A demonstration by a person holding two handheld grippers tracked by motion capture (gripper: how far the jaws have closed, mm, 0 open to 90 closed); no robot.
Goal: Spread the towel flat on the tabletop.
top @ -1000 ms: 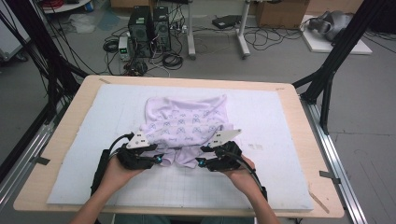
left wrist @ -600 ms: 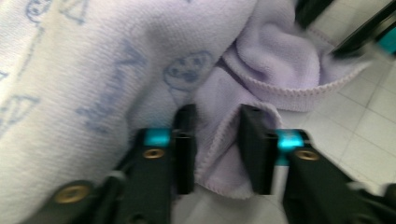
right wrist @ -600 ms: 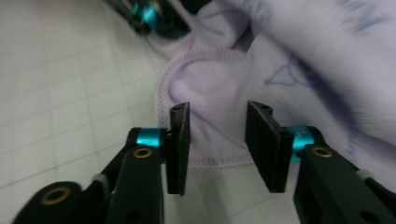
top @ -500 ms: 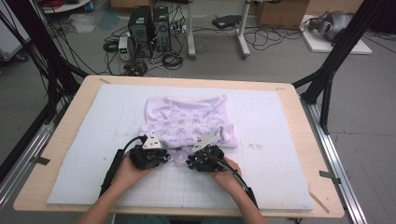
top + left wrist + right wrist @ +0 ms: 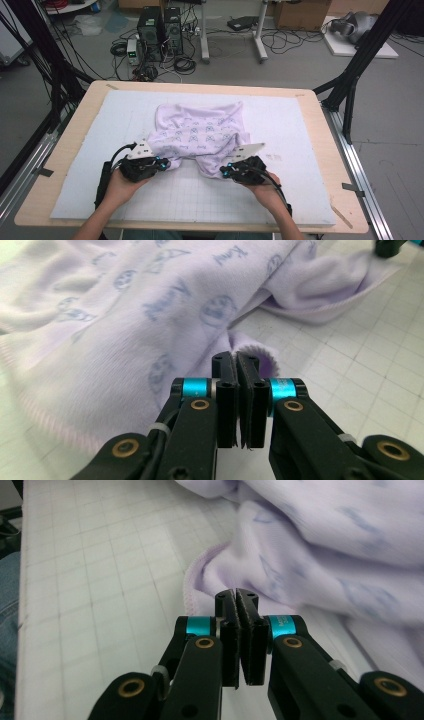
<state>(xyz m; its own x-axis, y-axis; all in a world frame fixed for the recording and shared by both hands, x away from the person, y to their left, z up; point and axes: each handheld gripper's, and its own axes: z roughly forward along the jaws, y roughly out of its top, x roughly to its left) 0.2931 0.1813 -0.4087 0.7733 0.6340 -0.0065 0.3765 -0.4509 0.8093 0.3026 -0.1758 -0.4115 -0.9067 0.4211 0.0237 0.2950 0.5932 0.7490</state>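
Note:
A crumpled lilac garment (image 5: 200, 131) with blue prints lies in the middle of the white gridded mat (image 5: 300, 130). My left gripper (image 5: 167, 163) is at its lower left corner. In the left gripper view the left gripper (image 5: 236, 359) has just closed its jaws, and a fold of lilac cloth (image 5: 257, 351) pokes out at the tips. My right gripper (image 5: 225, 173) is at the garment's lower right edge. In the right gripper view the right gripper (image 5: 236, 596) has also just closed, with its tips in the hemmed edge (image 5: 200, 575).
The mat covers a wooden table (image 5: 65, 145) with black frame legs on both sides. The near part of the mat (image 5: 200, 200) between the person's forearms is bare grid. Computers and cables stand on the floor beyond the far edge.
Both jaw pairs have gone from open to shut at the garment's near edge. The hands came together half a second ago and now stand wider apart, with the lower edge drawn out between them.

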